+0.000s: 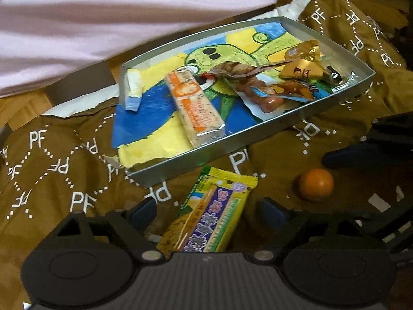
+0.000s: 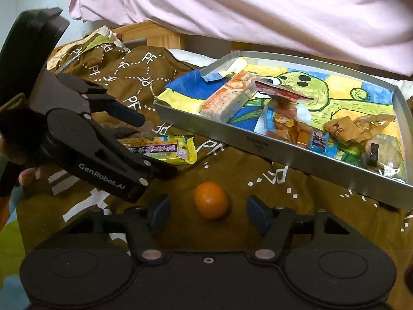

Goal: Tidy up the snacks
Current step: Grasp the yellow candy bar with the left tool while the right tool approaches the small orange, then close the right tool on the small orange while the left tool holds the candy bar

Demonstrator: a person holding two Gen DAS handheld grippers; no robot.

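Observation:
A yellow snack packet [image 1: 214,214] with purple print lies on the brown cloth in front of the metal tray [image 1: 180,166]. My left gripper [image 1: 209,213] is open and straddles it, one blue pad on each side with a gap. From the right wrist view the same left gripper [image 2: 152,144] hangs over the packet [image 2: 167,151]. A small orange [image 2: 211,201] rests on the cloth just ahead of my right gripper [image 2: 209,213], which is open with nothing held. The tray [image 2: 258,144] holds an orange-and-white bar [image 1: 196,106], a sausage pack [image 1: 268,95] and gold wrappers [image 1: 302,69].
A brown cloth printed with "PF" [image 1: 64,165] covers the surface in folds. The tray is lined with a colourful drawing [image 2: 322,90]. A person's pink garment [image 2: 258,5] hangs behind the tray. A hand [image 2: 28,175] holds the left gripper. The orange [image 1: 316,184] lies right of the packet.

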